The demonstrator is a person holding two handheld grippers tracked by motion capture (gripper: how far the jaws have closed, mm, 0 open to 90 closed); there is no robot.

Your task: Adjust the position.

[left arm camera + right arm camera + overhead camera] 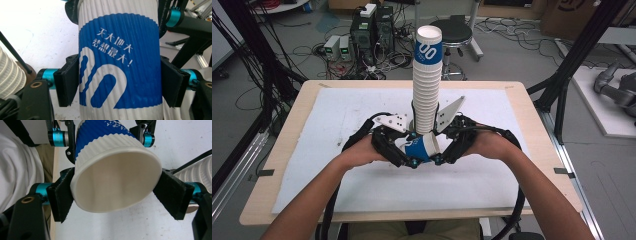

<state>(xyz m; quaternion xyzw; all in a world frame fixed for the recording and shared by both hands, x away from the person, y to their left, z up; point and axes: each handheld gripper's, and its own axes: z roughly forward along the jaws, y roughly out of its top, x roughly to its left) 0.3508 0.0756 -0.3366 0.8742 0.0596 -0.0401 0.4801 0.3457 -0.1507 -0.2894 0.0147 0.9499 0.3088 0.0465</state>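
Cup [422, 148] clamped by left gripper [408, 159] and right gripper [439, 156] together, just beside stack [427, 85]; handover unfinished, stacking left.

This is a robotics lab, not a home or office. Past the wooden bench [282, 150] with its white mat [347, 115], desktop computer towers [373, 27] sit on the grey floor amid tangled cables [307, 52], next to a black stool [453, 32]. Black metal frame struts [579, 50] flank the bench, and a grey robot arm [614, 87] lies at the right.
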